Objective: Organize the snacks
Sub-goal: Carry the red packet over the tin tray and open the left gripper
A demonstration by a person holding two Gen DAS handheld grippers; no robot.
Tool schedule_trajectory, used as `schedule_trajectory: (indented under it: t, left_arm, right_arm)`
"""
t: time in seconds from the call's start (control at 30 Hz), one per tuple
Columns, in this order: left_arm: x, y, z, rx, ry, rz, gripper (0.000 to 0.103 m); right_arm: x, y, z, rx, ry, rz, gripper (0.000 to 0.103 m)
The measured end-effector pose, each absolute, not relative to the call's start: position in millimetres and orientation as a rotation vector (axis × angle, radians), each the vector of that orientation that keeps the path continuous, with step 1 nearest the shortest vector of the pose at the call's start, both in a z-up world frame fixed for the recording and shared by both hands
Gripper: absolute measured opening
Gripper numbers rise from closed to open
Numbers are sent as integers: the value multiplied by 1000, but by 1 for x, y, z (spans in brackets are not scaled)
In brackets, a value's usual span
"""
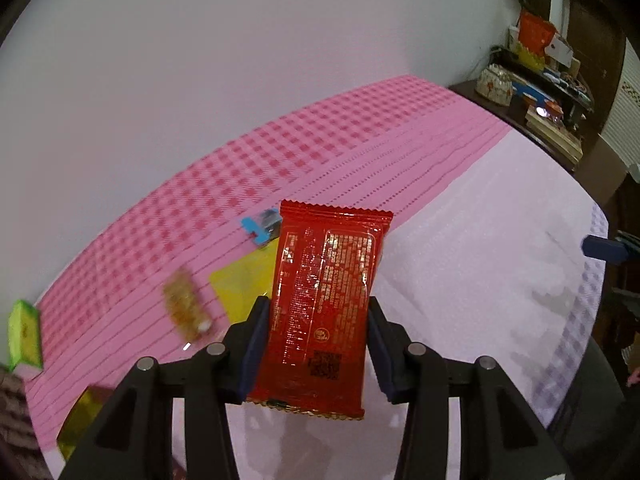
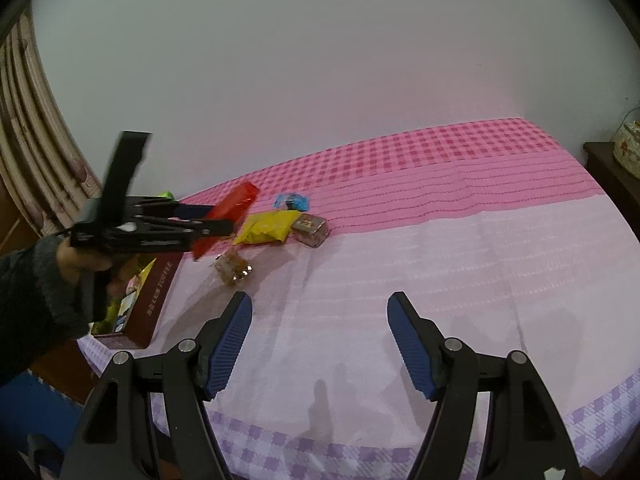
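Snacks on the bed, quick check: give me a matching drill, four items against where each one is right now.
Items:
1 red packet
2 yellow pouch
3 blue-wrapped candy
4 dark red box

Places:
A at the bed's left edge, holding snacks
B on the pink stripes, farthest back
C between the left gripper's pads
D beside the brown block

Pairs: 1-C, 2-D, 3-B, 4-A

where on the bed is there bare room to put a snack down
The wide pale pink stretch in front of the right tongs, between the checked band and the lilac edge, lies bare. It is crowded at the left: yellow packet, brown block, blue candy, clear-wrapped snack and dark red box.
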State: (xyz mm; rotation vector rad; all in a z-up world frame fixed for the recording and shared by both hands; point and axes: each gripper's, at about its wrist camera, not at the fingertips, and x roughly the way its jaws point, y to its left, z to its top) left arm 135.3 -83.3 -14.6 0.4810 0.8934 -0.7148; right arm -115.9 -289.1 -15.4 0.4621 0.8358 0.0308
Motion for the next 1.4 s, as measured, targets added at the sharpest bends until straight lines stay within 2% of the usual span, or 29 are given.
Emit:
schedule_trajectory:
  t: [0.27,0.3,0.33,0.37,0.77,0.8,0.87,0.9,1.03,1.4]
  left_arm:
    - [108,6,19,362,848,-501,47]
    - [107,22,21,345,847,-457,47]
    - [105,40,24,322,846,-411,47]
    - [102,57,26,305,847,-369,47]
    - [75,204,52,111,820,-26,47]
    - [74,211,50,99,825,-13,47]
    - [73,218,44,91,833,7,47]
    - [71,218,41,87,836,15,47]
    - [73,219,24,69,861,40,47]
    - [90,207,-21,24,937,106,47]
  right_arm:
    - [-119,-277,-5,440,814,60,69]
    - [-120,-276,-3,442,812,65,70]
    - [-120,-275,-3,446,811,70,78]
    - [-121,-275,-2,448,809,72,81]
    - [-124,-263,7,441,794,107,81]
    - [-124,-262,7,438,795,104,82]
    - [-125,-261,7,432,801,94,97]
    - [-125,-260,6,432,804,88,100]
    - [-124,-259,3,429,820,65,103]
    - [-121,-260,-3,383,842,17,103]
